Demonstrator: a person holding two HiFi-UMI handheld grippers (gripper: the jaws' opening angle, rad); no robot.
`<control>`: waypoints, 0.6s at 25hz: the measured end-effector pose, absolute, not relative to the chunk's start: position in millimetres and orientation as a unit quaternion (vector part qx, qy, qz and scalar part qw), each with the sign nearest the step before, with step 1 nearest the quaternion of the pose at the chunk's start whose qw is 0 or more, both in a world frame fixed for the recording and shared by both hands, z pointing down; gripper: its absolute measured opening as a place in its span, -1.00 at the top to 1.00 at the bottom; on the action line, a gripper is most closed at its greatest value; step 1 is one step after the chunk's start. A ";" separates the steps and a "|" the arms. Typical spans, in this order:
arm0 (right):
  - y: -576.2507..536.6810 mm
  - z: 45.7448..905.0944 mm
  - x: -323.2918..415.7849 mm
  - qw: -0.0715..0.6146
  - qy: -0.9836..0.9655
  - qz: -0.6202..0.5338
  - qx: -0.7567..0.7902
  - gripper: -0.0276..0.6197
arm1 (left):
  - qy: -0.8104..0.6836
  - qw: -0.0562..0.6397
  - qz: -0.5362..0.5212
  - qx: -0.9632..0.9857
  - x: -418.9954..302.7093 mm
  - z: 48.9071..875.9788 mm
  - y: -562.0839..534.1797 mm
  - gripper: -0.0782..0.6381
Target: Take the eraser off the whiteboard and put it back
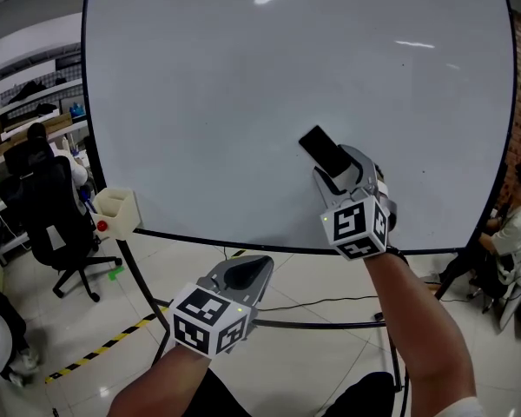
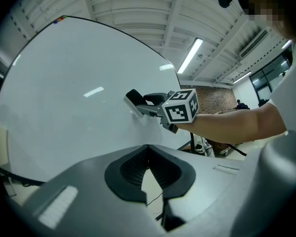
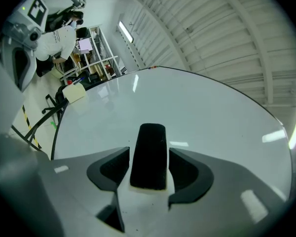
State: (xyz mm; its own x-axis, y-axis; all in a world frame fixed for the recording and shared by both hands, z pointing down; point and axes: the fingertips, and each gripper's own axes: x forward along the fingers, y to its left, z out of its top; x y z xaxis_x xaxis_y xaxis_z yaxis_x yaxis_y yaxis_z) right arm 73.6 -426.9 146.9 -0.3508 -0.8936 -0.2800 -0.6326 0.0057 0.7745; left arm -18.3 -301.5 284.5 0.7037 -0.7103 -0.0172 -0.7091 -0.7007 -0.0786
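The black eraser (image 1: 323, 148) lies against the lower right part of the whiteboard (image 1: 243, 94). My right gripper (image 1: 335, 168) reaches up to the board and is shut on the eraser, one jaw on each long side. In the right gripper view the eraser (image 3: 149, 154) stands lengthwise between the pads (image 3: 112, 166) and sticks out past them over the white surface. From the left gripper view the eraser (image 2: 133, 98) and the right gripper (image 2: 144, 105) show at the board. My left gripper (image 1: 259, 268) hangs below the board's bottom edge, shut and holding nothing (image 2: 148, 152).
A beige holder box (image 1: 117, 208) with a red item hangs at the board's lower left corner. An office chair (image 1: 56, 224) and desks stand at the left, a seated person (image 1: 512, 224) at the right. Stand legs, a cable and yellow-black floor tape (image 1: 95, 350) lie below.
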 end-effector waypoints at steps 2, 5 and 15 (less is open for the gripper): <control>-419.3 152.7 76.7 0.144 -0.697 -0.433 0.553 0.19 | 0.386 0.039 -0.007 -0.922 -19.3 285.2 -301.6 0.73; -406.1 158.3 83.7 0.134 -0.703 -0.414 0.563 0.29 | 0.388 0.038 -0.005 -0.921 -20.0 284.4 -303.0 0.73; -370.4 192.2 79.8 0.090 -0.816 -0.268 0.505 0.91 | 0.377 0.037 -0.006 -0.925 -8.2 286.7 -297.9 0.73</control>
